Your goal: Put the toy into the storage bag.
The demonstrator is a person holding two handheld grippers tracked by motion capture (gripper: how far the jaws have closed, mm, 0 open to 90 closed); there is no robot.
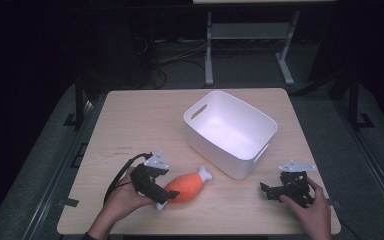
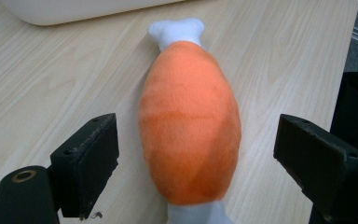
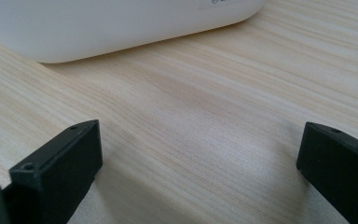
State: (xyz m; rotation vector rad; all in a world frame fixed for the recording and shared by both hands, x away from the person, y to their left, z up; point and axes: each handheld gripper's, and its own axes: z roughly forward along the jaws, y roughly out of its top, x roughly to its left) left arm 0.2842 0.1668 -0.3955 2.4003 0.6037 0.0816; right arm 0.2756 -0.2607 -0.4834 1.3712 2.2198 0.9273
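Observation:
An orange plush drumstick (image 1: 186, 186) with white bone ends lies on the wooden table near its front edge. My left gripper (image 1: 165, 196) is at the toy's near end and stands open. In the left gripper view the drumstick (image 2: 189, 121) lies between the two black jaws of the left gripper (image 2: 209, 154), with a gap on each side and neither pad touching it. My right gripper (image 1: 267, 190) rests low at the front right, open, and its jaws (image 3: 200, 158) have only bare table between them.
A white plastic bin (image 1: 215, 155) with handle slots stands on the table behind and between the two grippers, at an angle; its wall (image 3: 98, 23) is close ahead of the right gripper. Bare table (image 1: 130, 130) stretches to the left and back.

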